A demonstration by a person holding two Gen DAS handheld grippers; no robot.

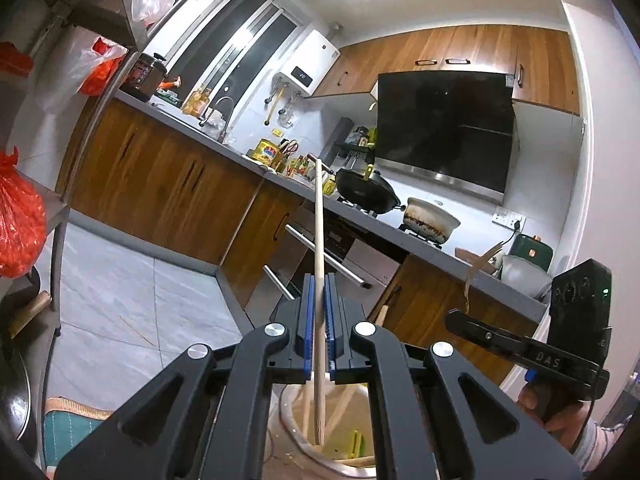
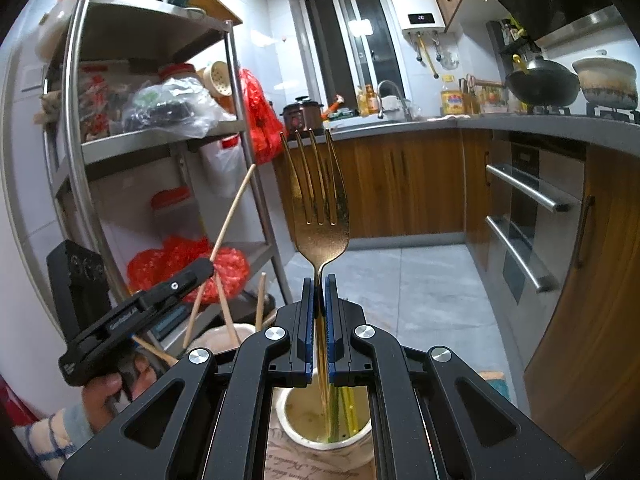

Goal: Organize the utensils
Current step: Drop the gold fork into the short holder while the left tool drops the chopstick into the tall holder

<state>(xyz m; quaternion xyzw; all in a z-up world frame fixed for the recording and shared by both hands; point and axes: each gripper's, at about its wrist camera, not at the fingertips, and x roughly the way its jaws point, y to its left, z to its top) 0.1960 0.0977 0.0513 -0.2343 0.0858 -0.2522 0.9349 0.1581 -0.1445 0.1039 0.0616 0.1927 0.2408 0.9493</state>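
Right gripper (image 2: 319, 280) gripping fork (image 2: 320, 216), over jar (image 2: 320, 446)

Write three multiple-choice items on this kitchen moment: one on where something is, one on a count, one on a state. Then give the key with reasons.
1. Where does the fork's handle end reach?
A. into the holder below the right gripper
B. onto the counter
C. into the wok

2. How many tines has the fork?
A. two
B. three
C. four

3. How does the left gripper stand?
A. wide open, empty
B. shut on a chopstick
C. shut on a spoon

Key: 1 A, the handle runs down into the pale holder. 2 C, four tines show. 3 B, the blue pads clamp the wooden stick.
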